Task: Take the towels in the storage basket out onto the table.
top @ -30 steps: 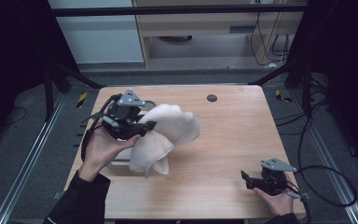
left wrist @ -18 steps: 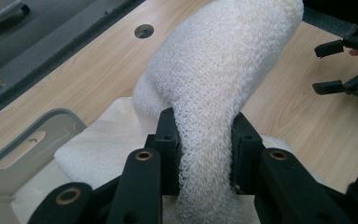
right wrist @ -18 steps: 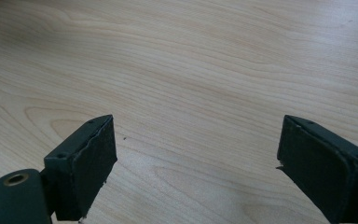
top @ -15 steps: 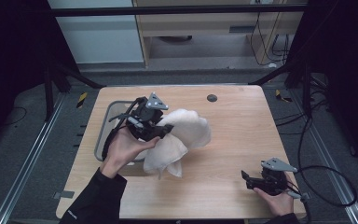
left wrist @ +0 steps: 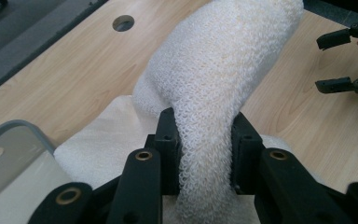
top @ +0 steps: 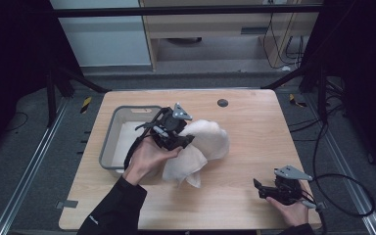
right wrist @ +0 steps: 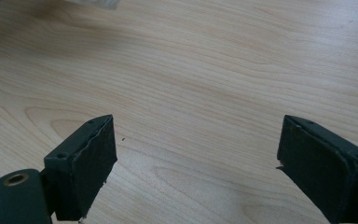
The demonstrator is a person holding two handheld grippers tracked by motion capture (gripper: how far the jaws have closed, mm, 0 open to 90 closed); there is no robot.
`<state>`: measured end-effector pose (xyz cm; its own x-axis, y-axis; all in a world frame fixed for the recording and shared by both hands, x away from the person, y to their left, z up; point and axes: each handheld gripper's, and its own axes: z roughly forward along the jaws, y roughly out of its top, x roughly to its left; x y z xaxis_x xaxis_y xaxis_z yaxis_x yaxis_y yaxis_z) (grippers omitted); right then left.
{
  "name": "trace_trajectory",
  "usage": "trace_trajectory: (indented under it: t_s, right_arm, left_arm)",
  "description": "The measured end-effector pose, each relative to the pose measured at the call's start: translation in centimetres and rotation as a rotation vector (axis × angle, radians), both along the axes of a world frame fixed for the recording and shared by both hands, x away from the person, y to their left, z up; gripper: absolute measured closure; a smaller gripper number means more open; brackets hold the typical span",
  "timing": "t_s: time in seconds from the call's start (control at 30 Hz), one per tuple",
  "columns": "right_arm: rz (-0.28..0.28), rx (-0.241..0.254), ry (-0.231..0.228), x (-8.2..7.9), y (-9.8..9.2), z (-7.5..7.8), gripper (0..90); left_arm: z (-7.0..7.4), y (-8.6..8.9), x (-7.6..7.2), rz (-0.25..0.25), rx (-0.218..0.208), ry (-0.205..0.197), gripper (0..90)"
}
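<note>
The left gripper (top: 182,142) has its fingers (left wrist: 168,140) clamped on a fold of the white towel (top: 203,147), which hangs over mid-counter just right of the grey bin (top: 108,142). Bare counter (top: 245,122) lies open to the right and far side. The right gripper (top: 264,188) rests near the front right corner, fingers (right wrist: 91,163) spread wide on nothing. The towel's lower end is hidden behind the left fingers. Since half a second ago, the left gripper and towel have shifted right, farther from the bin.
</note>
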<state>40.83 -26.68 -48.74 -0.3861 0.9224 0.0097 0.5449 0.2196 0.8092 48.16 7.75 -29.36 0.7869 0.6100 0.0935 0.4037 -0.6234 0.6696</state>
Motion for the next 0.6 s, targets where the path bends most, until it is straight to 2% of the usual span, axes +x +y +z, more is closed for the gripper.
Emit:
trace_trajectory:
  t_s: [0.23, 0.6]
  right_arm:
    - [0.002, -0.002, -0.001, 0.0, 0.0, 0.0, 11.6]
    - [0.007, -0.004, -0.002, 0.0, 0.0, 0.0, 11.7]
  left_arm:
    - [-2.2, -1.1, 0.6, -0.012, -0.006, 0.005, 69.4]
    - [-3.8, -1.7, 0.8, -0.020, -0.007, 0.030, 69.2]
